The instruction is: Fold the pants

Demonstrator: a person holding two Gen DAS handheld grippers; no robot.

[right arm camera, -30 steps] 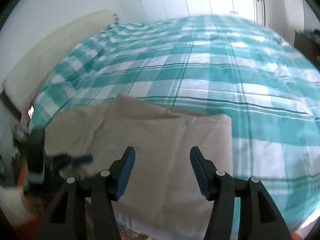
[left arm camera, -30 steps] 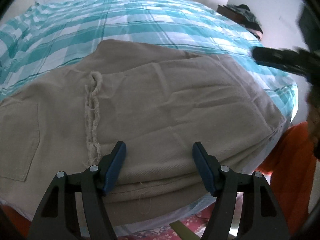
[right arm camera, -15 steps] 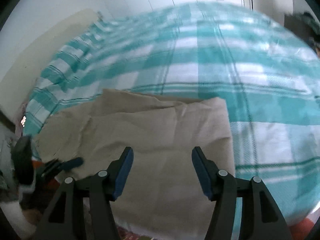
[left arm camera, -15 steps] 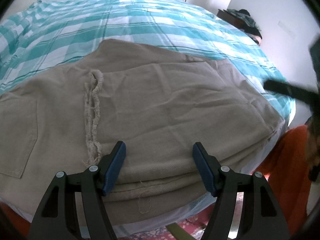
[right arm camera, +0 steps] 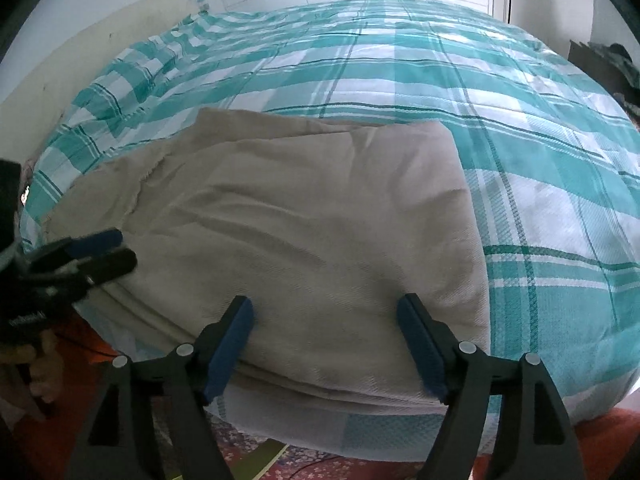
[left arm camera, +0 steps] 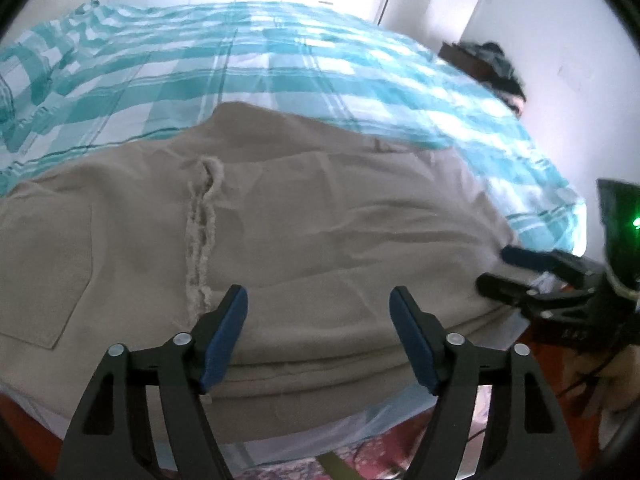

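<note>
As jaws widened, right gripper neared pants.

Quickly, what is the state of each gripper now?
Left gripper: open, just been opening, holding nothing, above the pants.
Right gripper: open, just been opening, holding nothing, at the pants' near edge.

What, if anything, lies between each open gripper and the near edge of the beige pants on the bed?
Nothing visible. The left gripper and the right gripper, whose jaws have just been opening, both hang open over the near edge of the pants. Only bare cloth shows between the jaws; the checked bedspread beyond is bare too.
</note>
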